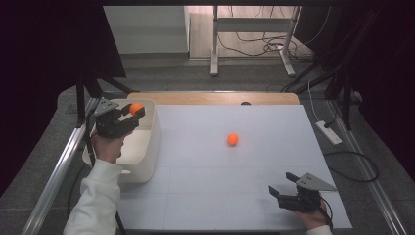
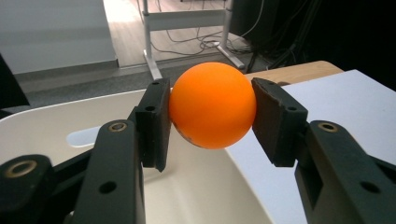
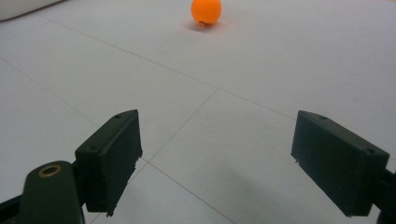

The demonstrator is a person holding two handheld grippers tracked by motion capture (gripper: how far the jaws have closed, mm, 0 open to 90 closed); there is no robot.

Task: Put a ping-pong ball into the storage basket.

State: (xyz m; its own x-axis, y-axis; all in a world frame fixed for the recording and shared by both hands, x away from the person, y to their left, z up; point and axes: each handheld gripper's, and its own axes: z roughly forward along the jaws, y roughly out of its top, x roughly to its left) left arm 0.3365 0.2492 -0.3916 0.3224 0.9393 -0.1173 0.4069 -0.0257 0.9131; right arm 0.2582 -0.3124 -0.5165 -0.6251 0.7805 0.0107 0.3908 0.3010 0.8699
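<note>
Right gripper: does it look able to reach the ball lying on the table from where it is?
Probably yes. The right gripper is open and empty, the ball lies ahead of it on the table, and nothing stands between them.

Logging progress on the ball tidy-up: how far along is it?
Nothing visibly banked: the white bin's visible floor is bare. In hand: the left gripper holds an orange ball over the bin. Left: the second ball lies on the table, the open right gripper well short.
</note>
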